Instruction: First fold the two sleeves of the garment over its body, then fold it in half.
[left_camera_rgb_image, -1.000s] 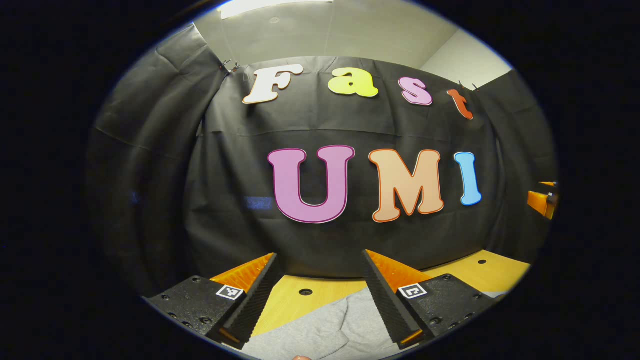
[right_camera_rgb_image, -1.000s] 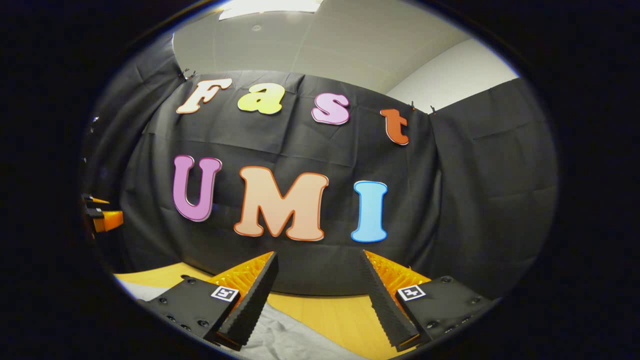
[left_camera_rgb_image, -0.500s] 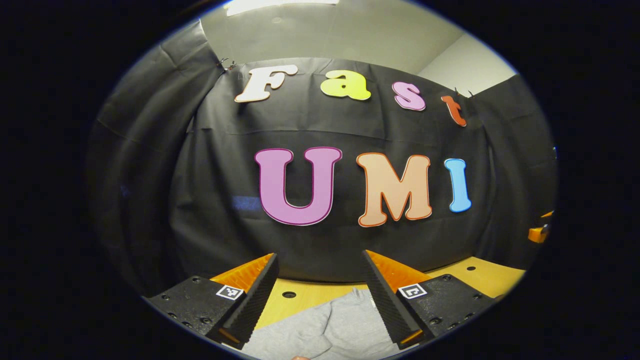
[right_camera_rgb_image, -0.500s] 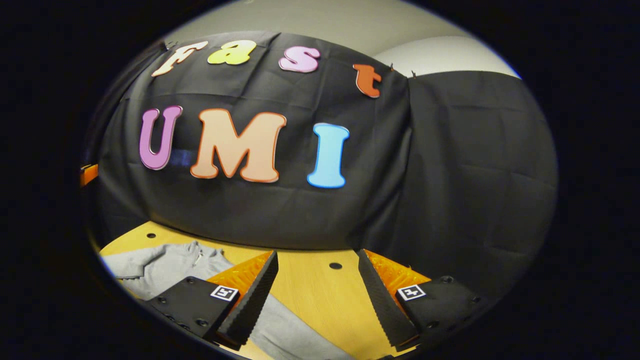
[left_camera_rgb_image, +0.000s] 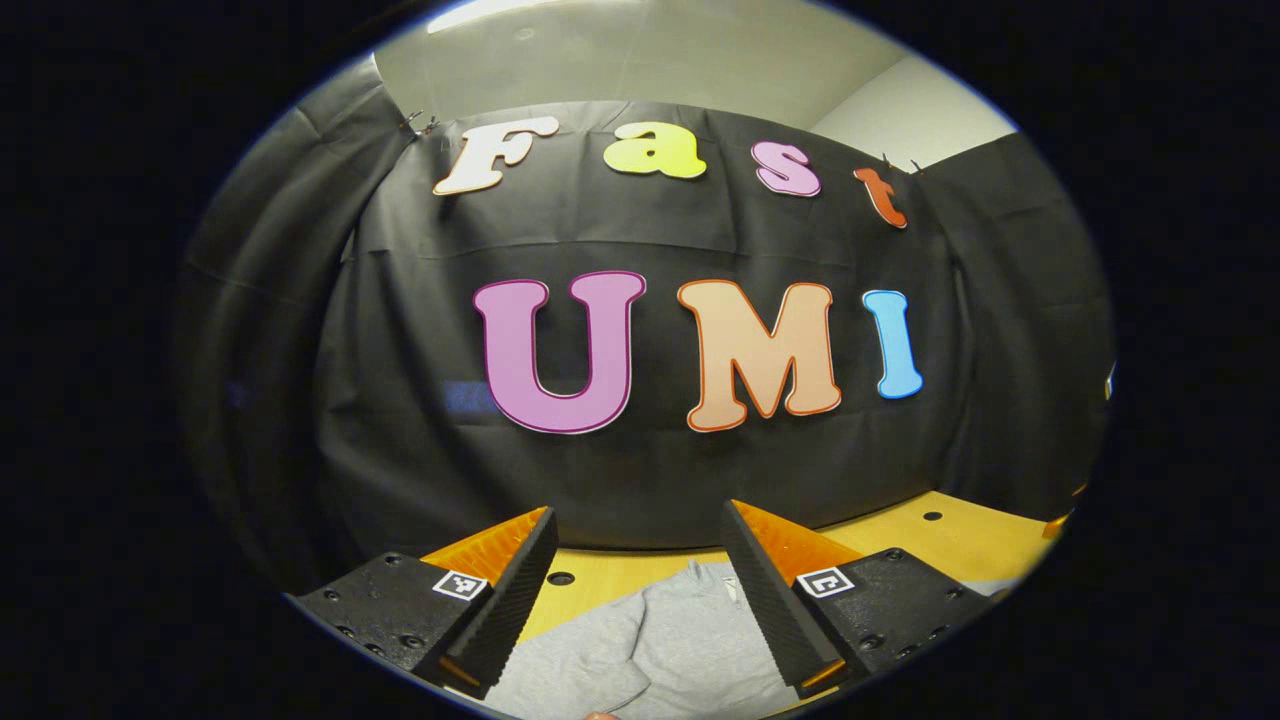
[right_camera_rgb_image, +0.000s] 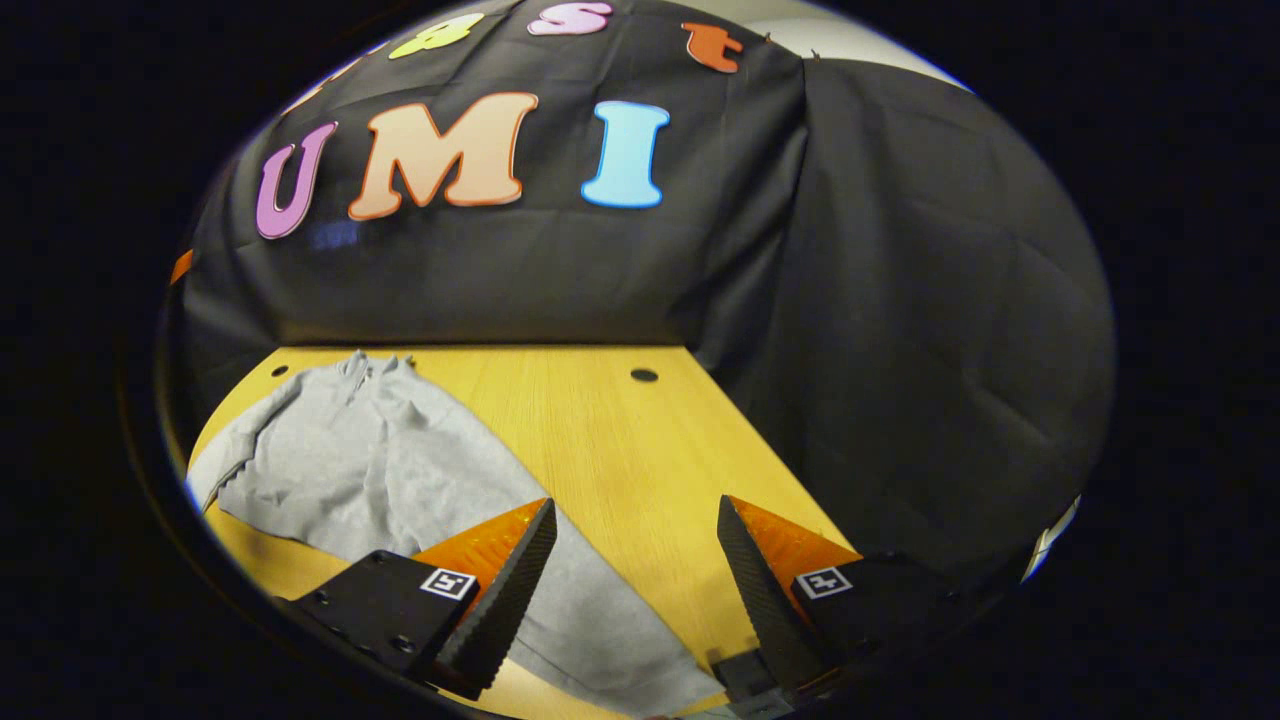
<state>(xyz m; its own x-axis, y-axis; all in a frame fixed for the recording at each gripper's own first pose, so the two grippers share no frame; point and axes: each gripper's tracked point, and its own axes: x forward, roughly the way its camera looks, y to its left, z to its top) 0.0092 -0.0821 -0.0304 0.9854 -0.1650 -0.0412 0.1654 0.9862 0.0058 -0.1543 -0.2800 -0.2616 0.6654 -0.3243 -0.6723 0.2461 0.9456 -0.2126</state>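
The right tool (right_camera_rgb_image: 635, 560), released, had tilted down, revealing a long sleeve (right_camera_rgb_image: 590, 620) across the bench (right_camera_rgb_image: 600, 430); the left tool (left_camera_rgb_image: 640, 565), released, saw the garment (left_camera_rgb_image: 680, 650).

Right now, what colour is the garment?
Plain light grey garment; clearest in the right gripper view.

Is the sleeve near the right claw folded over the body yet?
Not yet. In the right gripper view the sleeve of the grey garment stretches out over the table toward the open right claw.

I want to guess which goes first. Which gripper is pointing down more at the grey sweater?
The right gripper: its view looks down on table and grey sweater; the left gripper faces mostly wall.
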